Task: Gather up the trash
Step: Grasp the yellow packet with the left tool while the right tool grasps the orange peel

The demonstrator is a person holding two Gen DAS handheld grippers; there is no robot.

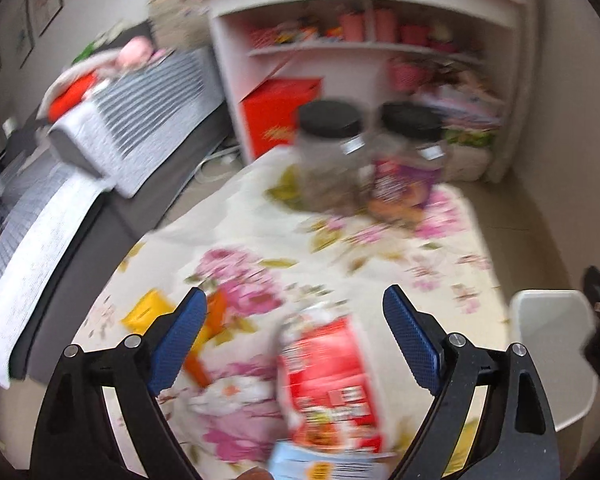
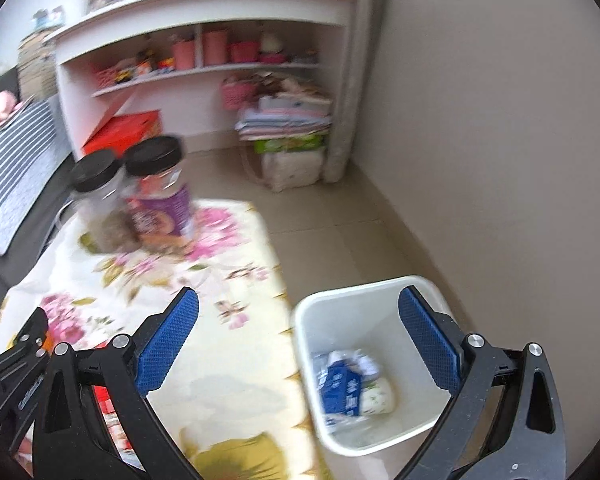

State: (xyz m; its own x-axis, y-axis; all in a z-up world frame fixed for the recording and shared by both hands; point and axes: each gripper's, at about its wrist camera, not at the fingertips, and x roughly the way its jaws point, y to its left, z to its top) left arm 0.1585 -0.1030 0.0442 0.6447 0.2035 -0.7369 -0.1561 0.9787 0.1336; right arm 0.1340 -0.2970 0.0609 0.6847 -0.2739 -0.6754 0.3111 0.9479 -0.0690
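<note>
1. Left gripper (image 1: 294, 308) spread wide, holding nothing, above a red crumpled wrapper (image 1: 328, 376) lying on the floral tablecloth (image 1: 260, 216).
2. Right gripper (image 2: 298, 308) also wide open and empty, over the white bin (image 2: 312, 308) beside the table.
3. Blue carton (image 2: 340, 384) and other scraps lie inside the bin.
4. Yellow packet (image 1: 146, 312) near the left finger (image 1: 180, 336).
5. Two black-lidded jars (image 1: 332, 152) at the table's far end.

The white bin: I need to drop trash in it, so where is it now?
In the right wrist view the white bin stands on the floor just off the right edge of the floral table, under the open right gripper, with trash already inside.
</note>
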